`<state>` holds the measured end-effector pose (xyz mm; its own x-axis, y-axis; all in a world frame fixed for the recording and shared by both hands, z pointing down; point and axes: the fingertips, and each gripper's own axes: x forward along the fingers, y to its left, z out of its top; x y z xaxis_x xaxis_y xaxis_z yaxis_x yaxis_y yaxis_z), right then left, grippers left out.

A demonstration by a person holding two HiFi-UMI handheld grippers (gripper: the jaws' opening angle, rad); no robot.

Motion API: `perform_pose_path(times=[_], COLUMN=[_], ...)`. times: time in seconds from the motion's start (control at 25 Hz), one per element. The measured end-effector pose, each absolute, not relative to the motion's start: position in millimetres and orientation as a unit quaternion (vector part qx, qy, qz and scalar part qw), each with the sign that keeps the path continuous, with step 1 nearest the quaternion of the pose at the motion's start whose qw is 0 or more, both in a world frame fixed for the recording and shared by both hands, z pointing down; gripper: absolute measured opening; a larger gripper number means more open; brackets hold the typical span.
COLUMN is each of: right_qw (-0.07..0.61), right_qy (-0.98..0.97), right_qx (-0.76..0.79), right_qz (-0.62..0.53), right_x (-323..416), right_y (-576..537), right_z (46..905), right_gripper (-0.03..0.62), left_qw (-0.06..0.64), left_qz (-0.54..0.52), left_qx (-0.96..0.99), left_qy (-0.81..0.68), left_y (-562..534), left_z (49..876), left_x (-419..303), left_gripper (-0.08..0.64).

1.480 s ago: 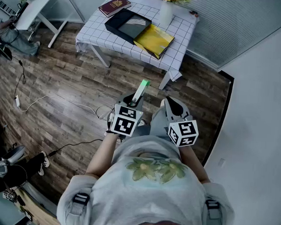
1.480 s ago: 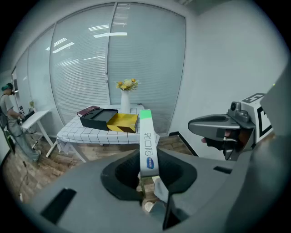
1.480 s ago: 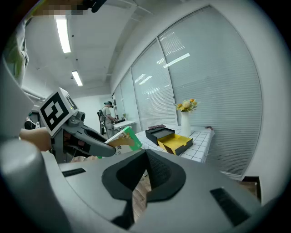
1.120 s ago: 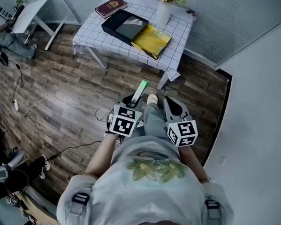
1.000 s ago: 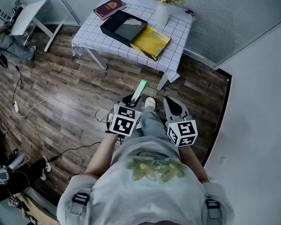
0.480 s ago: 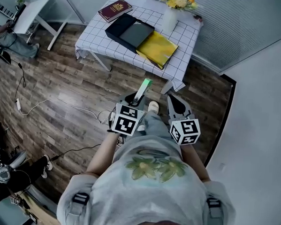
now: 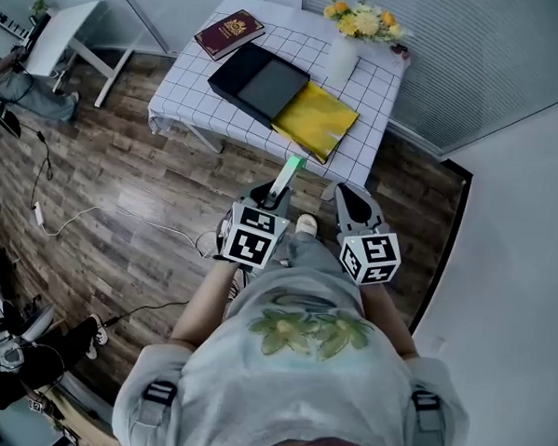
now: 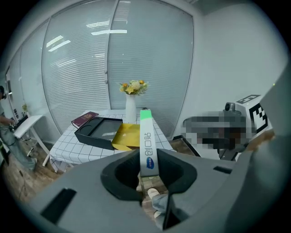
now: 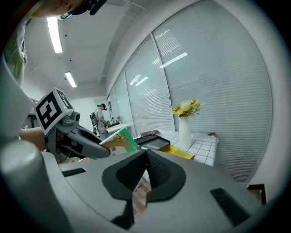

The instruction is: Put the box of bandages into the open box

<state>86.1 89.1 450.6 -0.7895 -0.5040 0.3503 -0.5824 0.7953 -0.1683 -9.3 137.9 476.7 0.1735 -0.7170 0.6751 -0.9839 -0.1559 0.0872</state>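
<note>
left hand-held gripper (image 7: 275, 199) clamps bandage box (image 7: 287, 174) | right hand-held gripper (image 7: 349, 200) closed | ahead on bench (image 7: 187, 93): open box (image 7: 233, 71), yellow lid (image 7: 314, 120) beside, vase (image 7: 342, 58), book (image 7: 229, 33)

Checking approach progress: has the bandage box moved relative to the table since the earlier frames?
Yes. The bandage box has moved toward the table; in the head view its green tip now reaches the near edge.

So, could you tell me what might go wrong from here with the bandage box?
The left gripper pinches the bandage box only at its near end, so it might tilt or slip. The vase stands near the open box and could be knocked on reaching in. A cable near the shoe could trip the person.
</note>
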Motion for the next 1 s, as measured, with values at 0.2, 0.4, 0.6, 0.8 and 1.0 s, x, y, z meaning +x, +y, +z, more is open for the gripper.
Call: perform_pose_path(times=[0.2, 0.4, 0.6, 0.8, 1.0], right_qw=[0.149, 0.156, 0.16, 0.159, 0.155], right_qy=[-0.934, -0.933, -0.934, -0.938, -0.942], right_qx=[0.293, 0.288, 0.281, 0.268, 0.259], right_qz=[0.142, 0.146, 0.15, 0.15, 0.146], right_x=[80, 74, 70, 66, 65], right_y=[61, 40, 23, 10, 1], right_z=[455, 461, 468, 473, 474], right_gripper=[0.006, 0.006, 0.006, 0.006, 0.006], left_qw=[0.273, 0.281, 0.285, 0.287, 0.29], left_qz=[0.256, 0.252, 0.255, 0.258, 0.258], left_qx=[0.716, 0.715, 0.712, 0.702, 0.695], left_qy=[-0.589, -0.589, -0.589, -0.599, -0.606], left_y=[109, 84, 66, 51, 44], left_z=[481, 487, 493, 498, 503], left_x=[-18, -21, -21, -26, -25], left_gripper=[0.101, 0.101, 0.101, 0.101, 0.101])
